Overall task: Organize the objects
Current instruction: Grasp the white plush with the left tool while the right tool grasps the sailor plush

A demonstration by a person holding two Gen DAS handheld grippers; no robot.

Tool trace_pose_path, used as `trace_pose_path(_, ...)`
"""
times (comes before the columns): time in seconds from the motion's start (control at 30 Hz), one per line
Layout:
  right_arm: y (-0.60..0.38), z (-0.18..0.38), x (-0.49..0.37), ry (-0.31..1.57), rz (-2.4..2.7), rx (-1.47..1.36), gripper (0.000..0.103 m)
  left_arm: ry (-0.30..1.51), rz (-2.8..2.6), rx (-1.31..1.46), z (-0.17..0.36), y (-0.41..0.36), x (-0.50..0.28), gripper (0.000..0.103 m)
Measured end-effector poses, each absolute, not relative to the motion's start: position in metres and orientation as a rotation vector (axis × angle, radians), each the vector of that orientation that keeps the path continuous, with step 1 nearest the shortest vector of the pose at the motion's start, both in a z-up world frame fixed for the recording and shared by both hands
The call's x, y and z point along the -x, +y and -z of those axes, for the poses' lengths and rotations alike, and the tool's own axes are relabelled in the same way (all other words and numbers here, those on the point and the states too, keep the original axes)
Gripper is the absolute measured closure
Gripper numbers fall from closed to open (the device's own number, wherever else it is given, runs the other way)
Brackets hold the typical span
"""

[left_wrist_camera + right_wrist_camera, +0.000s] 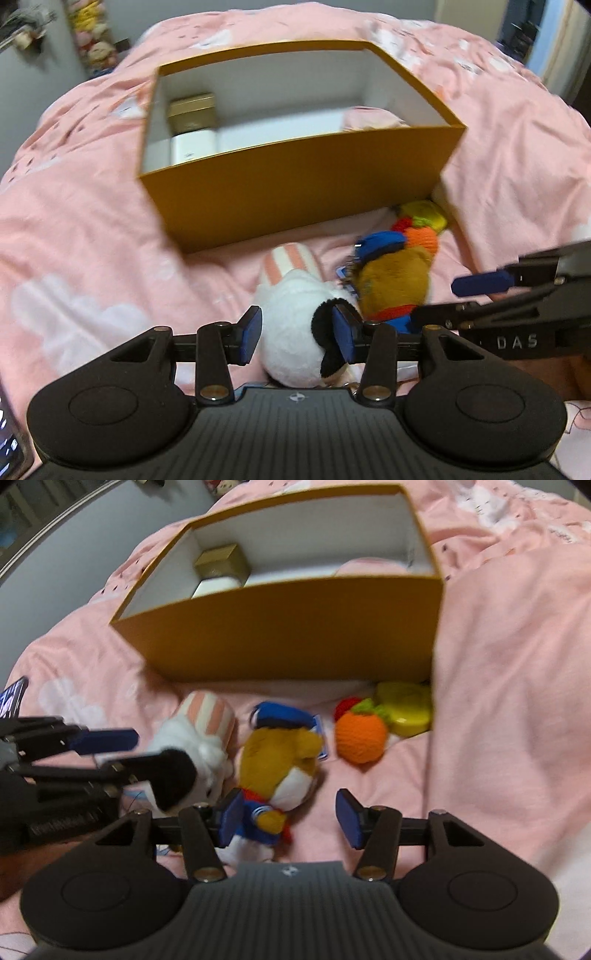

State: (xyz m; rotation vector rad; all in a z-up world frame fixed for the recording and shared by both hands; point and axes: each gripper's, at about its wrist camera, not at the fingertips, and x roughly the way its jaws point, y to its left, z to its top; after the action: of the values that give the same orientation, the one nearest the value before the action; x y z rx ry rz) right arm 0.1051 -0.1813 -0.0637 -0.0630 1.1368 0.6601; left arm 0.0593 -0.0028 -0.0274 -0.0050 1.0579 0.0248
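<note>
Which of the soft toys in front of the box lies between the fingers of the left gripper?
The white plush with the black ear; it lies between the left gripper fingers. The brown plush with the blue cap lies beside it.

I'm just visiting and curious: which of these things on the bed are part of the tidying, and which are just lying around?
Part of the job: white plush, brown plush, orange knitted fruit, yellow toy, cardboard box.

Just there: pink bedspread, shelf of toys.
</note>
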Motion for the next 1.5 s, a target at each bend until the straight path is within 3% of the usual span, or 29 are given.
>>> trace_pose_path(0.23, -0.166, 0.085, -0.116, 1.208, -0.685, 0.039, 0.045, 1.054, -0.126, 0.069, 0.026, 0.029, -0.055, 0.053)
trace_pose_path(0.33, -0.166, 0.09, -0.12, 1.227, -0.681, 0.0, 0.053, 1.049, -0.161, 0.084, 0.027, 0.041, -0.056, 0.057)
trace_pose_path(0.47, -0.16, 0.073, -0.111, 1.153, -0.693, 0.059, 0.061, 1.048, -0.198, 0.11, 0.028, 0.055, -0.056, 0.062)
trace_pose_path(0.57, -0.154, 0.054, -0.105, 1.06, -0.7, 0.111, 0.063, 1.07, -0.234, 0.094, 0.034, 0.061, -0.06, 0.068)
trace_pose_path(0.77, -0.132, 0.053, -0.116, 1.039, -0.722, 0.158, 0.064, 1.055, -0.224, 0.139, 0.033, 0.068, -0.062, 0.069)
trace_pose_path(0.83, -0.127, 0.062, -0.117, 1.063, -0.729, 0.154, 0.065, 1.018, -0.192, 0.151, 0.023, 0.067, -0.06, 0.067)
trace_pose_path(0.9, -0.125, 0.066, -0.116, 1.079, -0.747, 0.137, 0.065, 1.003, -0.125, 0.186, 0.015, 0.066, -0.059, 0.055)
trace_pose_path(1.1, -0.122, 0.072, -0.116, 1.091, -0.792, 0.125, 0.065, 1.045, -0.067, 0.197, 0.023, 0.051, -0.071, 0.043)
trace_pose_path(1.5, -0.12, 0.086, -0.124, 1.14, -0.78, 0.112, 0.061, 1.133, -0.003, 0.272, 0.056, 0.05, -0.089, 0.036)
